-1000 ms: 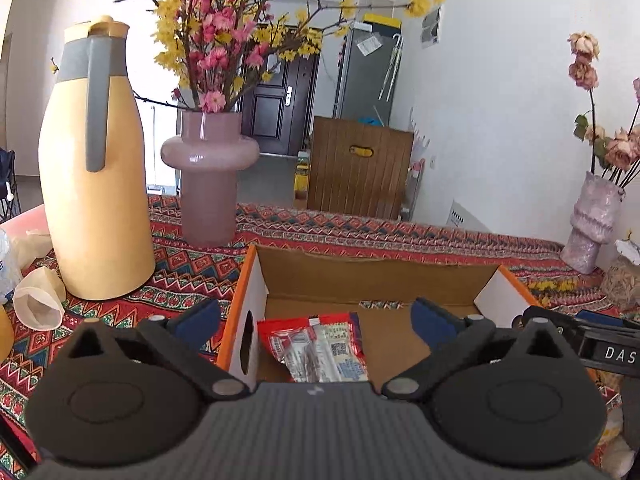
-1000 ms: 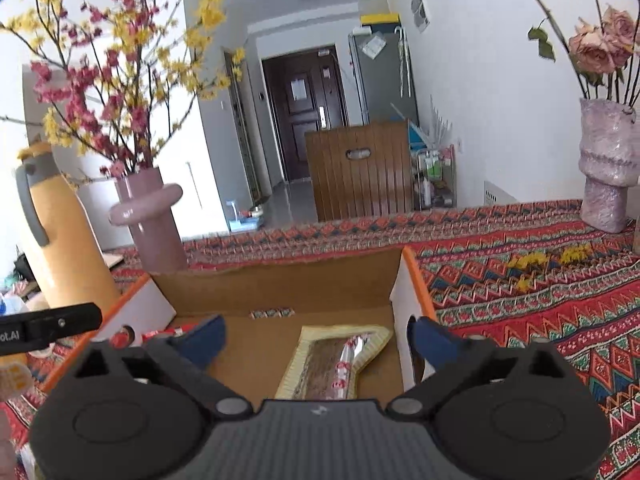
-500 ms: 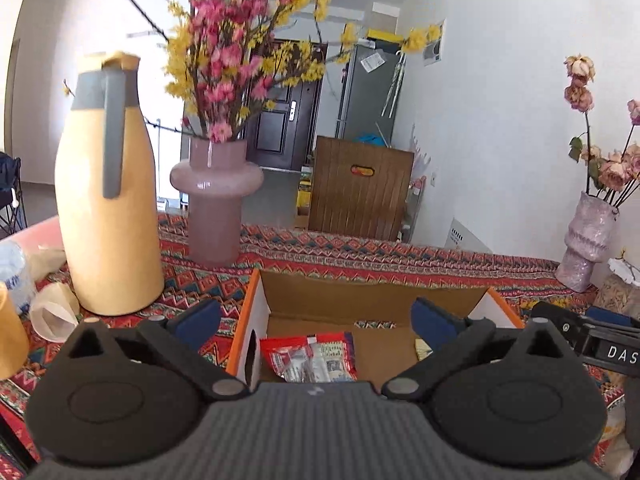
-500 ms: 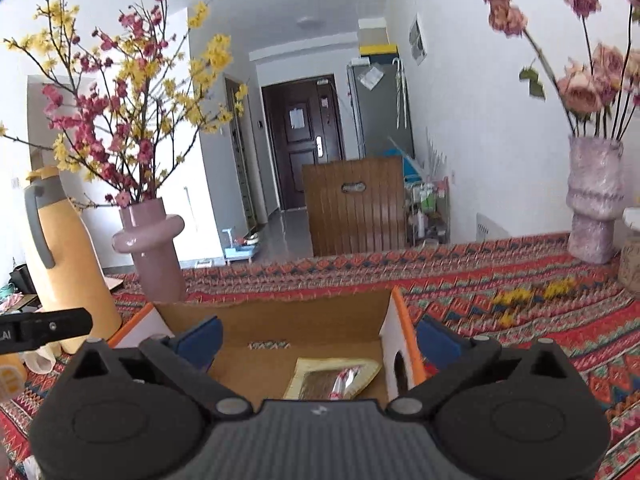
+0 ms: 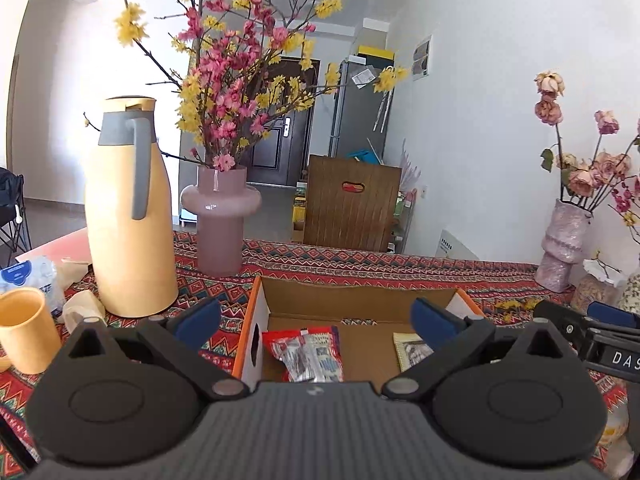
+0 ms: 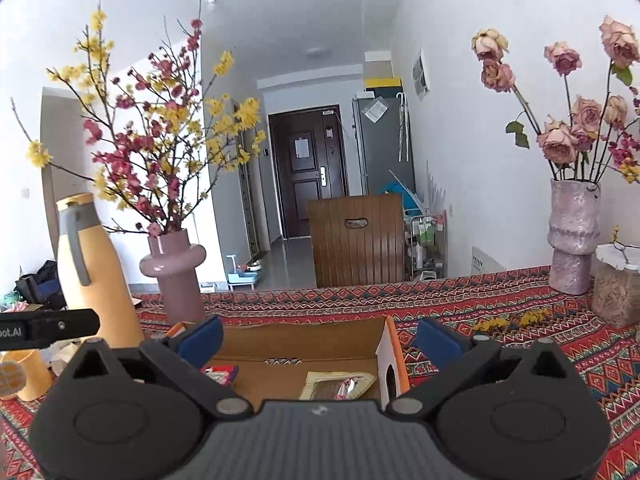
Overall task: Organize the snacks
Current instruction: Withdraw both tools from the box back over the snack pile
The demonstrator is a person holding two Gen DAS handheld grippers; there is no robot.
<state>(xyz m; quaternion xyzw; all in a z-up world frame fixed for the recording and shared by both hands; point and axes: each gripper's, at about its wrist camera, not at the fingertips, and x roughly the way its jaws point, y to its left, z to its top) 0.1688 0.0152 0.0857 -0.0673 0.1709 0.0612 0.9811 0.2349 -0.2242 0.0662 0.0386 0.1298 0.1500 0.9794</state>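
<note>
An open cardboard box [image 5: 352, 304] with orange outer edges sits on the surface [image 5: 360, 266], which is covered by a red patterned cloth. Inside the box, toward its left side, lies a red snack packet [image 5: 306, 354] with clear-wrapped pieces on top of it; toward the right side lies a pale yellow snack packet [image 5: 410, 354] with a dark window. From the right wrist view the same yellow packet [image 6: 340, 386] rests flat on the box floor just beside the right wall, and the red one [image 6: 220, 372] shows only partly behind a blue pad.

The left tool [image 5: 316, 318] hangs above the near edge of the box with its blue-padded fingers spread wide apart and nothing between them. The right tool [image 6: 318, 338] is likewise spread wide and empty, over the right half of the box.

Left of the box stand a tall yellow thermos jug [image 5: 128, 216] with a grey handle and a mauve vase [image 5: 220, 224] of pink and yellow blossoms. A yellow cup [image 5: 24, 328] stands at the far left. A textured pink vase [image 6: 574, 236] of dried roses stands at the far right, near the wall.
</note>
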